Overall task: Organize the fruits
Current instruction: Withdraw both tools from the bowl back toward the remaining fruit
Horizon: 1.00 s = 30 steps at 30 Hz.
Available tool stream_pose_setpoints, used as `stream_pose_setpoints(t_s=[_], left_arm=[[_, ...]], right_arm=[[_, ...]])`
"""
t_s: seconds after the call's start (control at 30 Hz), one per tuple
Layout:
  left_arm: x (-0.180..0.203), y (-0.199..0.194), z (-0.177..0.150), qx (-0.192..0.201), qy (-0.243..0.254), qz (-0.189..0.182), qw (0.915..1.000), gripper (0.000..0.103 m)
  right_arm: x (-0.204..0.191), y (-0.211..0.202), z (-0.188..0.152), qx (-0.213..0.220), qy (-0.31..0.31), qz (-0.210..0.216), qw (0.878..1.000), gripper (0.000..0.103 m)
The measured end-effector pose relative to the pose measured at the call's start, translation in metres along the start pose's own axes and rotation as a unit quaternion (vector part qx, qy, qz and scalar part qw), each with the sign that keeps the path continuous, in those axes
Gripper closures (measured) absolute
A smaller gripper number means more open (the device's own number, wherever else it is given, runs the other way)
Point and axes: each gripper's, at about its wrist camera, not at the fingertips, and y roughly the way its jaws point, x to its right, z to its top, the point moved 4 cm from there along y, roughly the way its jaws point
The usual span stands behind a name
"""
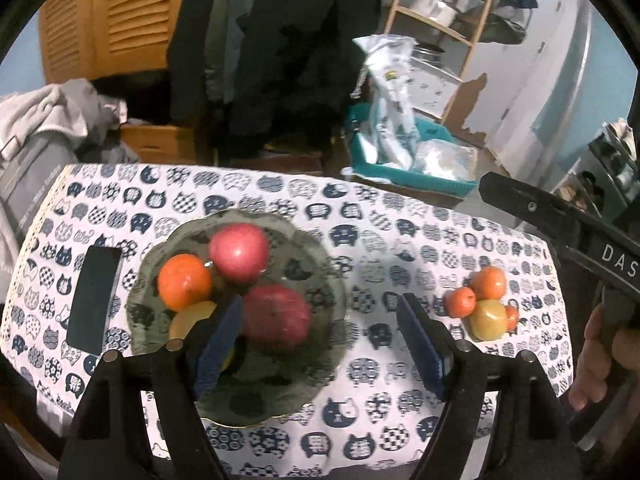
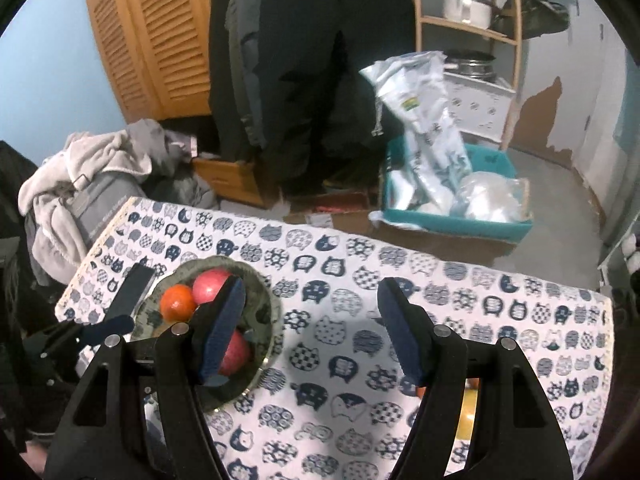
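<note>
The small heap of loose fruits (image 1: 484,304), three orange mandarins around one yellow-green apple, lies on the cat-print tablecloth (image 1: 360,208), well apart from the scalloped grey-green glass plate (image 1: 320,280). These fruits are probably light, firm and smooth, so they may roll or slip; I would take each one across its widest middle, the outer mandarin first. On the plate are already two red apples (image 1: 276,316), one orange (image 1: 185,282) and a yellow fruit. The left gripper (image 1: 316,344) and the right gripper (image 2: 312,332) both stand apart, holding nothing. A dark flat phone (image 1: 94,300) lies just beside the plate, not in the way.
</note>
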Motion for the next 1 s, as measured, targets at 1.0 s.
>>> stream_pose_setpoints(t_s=[1.0], left_arm=[[0.126,0.007,-0.003,-0.011,0.11,-0.047,0.9927,0.023]], right_arm=[[0.118,-0.082,-0.045,0.028,0.05,-0.064,0.996,0.033]])
